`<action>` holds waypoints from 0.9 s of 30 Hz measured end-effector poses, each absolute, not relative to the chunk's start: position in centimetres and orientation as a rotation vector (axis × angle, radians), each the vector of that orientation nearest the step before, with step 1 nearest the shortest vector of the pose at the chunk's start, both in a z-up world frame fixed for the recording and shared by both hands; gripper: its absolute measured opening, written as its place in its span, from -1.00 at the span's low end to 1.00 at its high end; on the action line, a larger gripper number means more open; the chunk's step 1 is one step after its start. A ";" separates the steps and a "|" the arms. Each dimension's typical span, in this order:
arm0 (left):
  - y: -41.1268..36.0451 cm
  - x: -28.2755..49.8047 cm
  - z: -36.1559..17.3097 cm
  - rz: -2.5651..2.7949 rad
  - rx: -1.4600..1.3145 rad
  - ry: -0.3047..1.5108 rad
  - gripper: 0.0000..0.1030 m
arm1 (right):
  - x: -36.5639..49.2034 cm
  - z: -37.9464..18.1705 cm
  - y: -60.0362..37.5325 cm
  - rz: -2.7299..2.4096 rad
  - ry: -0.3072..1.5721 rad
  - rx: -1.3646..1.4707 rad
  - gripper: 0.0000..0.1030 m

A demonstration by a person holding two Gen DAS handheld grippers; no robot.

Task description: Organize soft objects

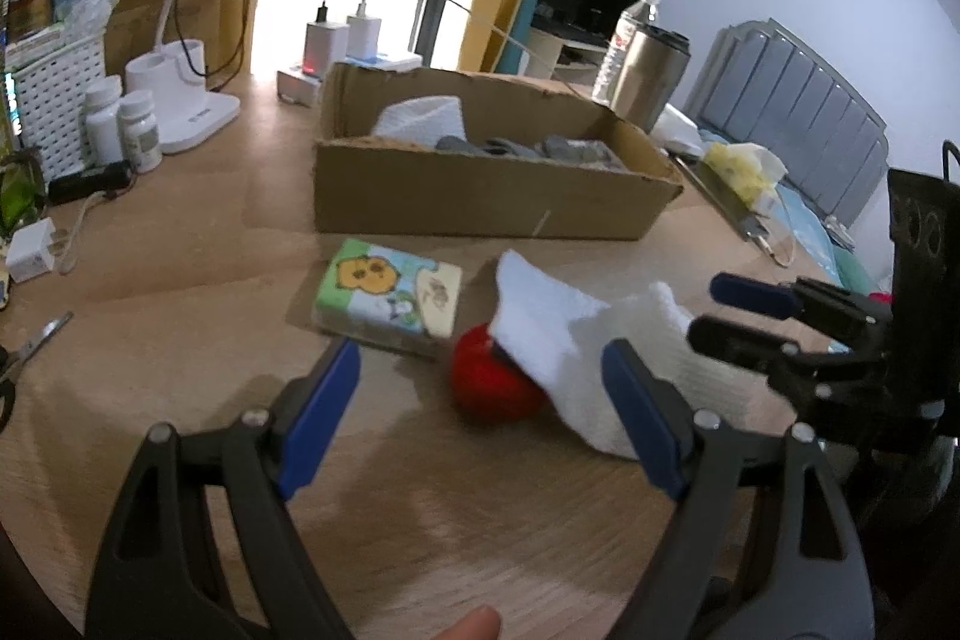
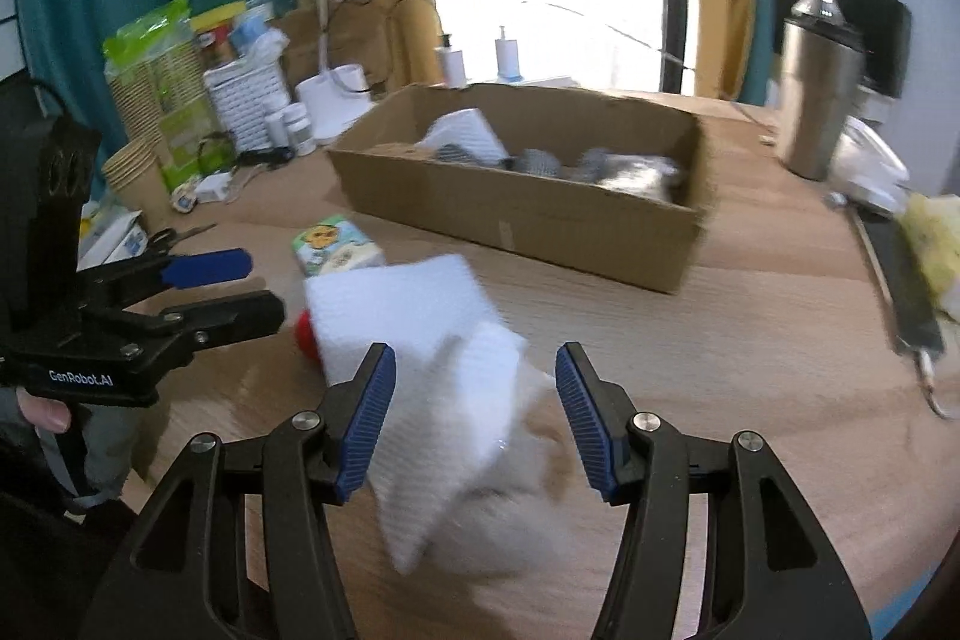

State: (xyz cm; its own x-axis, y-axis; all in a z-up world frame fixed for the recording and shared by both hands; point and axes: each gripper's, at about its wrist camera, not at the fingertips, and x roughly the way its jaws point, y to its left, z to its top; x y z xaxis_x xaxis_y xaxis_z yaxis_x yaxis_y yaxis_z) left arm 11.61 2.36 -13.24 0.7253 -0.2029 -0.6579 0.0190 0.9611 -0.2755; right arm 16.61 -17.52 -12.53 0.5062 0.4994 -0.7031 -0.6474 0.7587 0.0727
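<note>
Left wrist view: the left gripper (image 1: pixel 480 400) has its black arms and ribbed blue pads (image 1: pixel 318 424) spread wide apart, holding nothing. Just beyond the left pad lies a flat rectangular tissue pack (image 1: pixel 390 304) with a glossy cartoon wrapper. Between the pads, a little ahead, sits a round red ball (image 1: pixel 486 388) of fuzzy fabric, partly covered by a white towel (image 1: pixel 576 346), a soft ribbed cloth that is crumpled and drapes across to the right pad. Further ahead stands a shallow cardboard box (image 1: pixel 480 196) with a torn rim, holding another white cloth and grey lumps too blurred to make out. At the far right the right gripper (image 1: pixel 732 316) reaches in, its two fingers close together but with a gap showing, empty, the towel's edge just under them.

Right wrist view: the left gripper (image 2: pixel 252 286) comes in from the left, its fingers parted. Past its tips lie the pack (image 2: pixel 336 250) and a sliver of the ball (image 2: pixel 305 334) peeking from under the towel (image 2: pixel 432 376). The right gripper (image 2: pixel 474 424) is open wide, with the towel bunched between its pads (image 2: pixel 366 430), nearer the left one; I cannot tell whether it touches. The box (image 2: pixel 528 214) is ahead on the pale wooden table (image 2: pixel 750 370), and a steel tumbler (image 2: pixel 819 94), smooth and cylindrical, stands beyond the right finger.
</note>
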 end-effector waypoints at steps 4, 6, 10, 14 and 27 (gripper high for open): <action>1.3 11.5 -13.4 -0.143 -0.249 0.756 0.63 | 16.4 -13.0 -19.8 0.641 0.786 -0.191 0.15; 0.9 11.3 -13.4 -0.150 -0.242 0.757 0.63 | 16.1 -13.4 -20.4 0.633 0.796 -0.192 0.15; 0.0 10.8 -13.4 -0.158 -0.229 0.760 0.63 | 15.3 -14.3 -20.8 0.638 0.809 -0.200 0.15; -0.6 10.5 -13.6 -0.157 -0.214 0.768 0.63 | 15.1 -15.0 -21.1 0.656 0.814 -0.175 0.15; -2.5 10.8 -13.2 -0.157 -0.158 0.787 0.63 | 13.9 -15.7 -19.6 0.796 0.804 -0.206 -0.36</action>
